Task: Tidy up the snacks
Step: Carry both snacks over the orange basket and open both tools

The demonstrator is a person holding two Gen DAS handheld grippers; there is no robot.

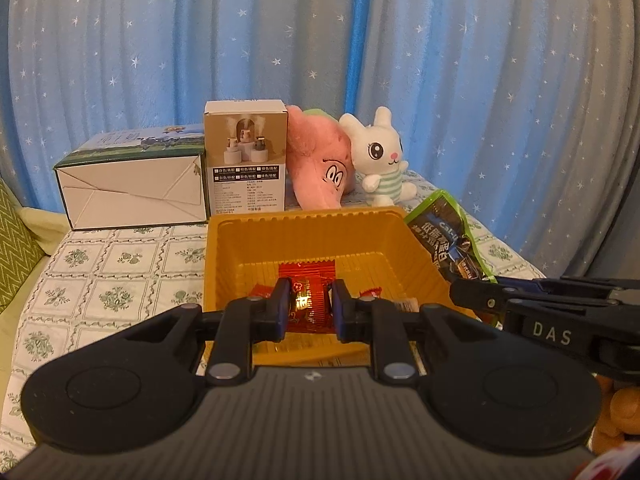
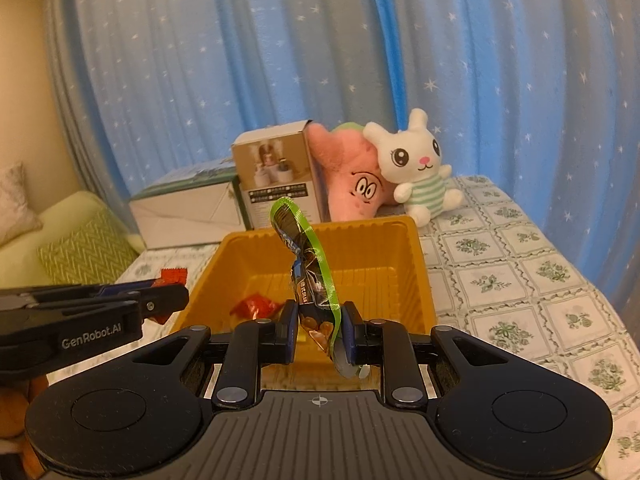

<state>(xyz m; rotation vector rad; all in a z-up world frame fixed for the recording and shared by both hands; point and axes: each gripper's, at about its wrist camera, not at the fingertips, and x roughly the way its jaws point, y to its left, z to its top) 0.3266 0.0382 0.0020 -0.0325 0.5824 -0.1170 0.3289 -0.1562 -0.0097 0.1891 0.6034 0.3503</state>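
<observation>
Red candy wrapper (image 1: 307,300) sits pinched in my left fingers (image 1: 285,304) over the yellow tray (image 1: 256,216); my right fingers (image 2: 349,332) clamp the green-edged packet (image 2: 310,280) edge-on; either could slip outside.

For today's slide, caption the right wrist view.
Right gripper holds a green-edged snack bag above the yellow tray.

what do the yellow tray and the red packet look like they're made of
Yellow tray: probably thin moulded plastic, with ribbed walls and a soft sheen. Red packet, pinched in the left gripper: likely glossy foil or plastic film, crinkled, with a bright glint.
</observation>
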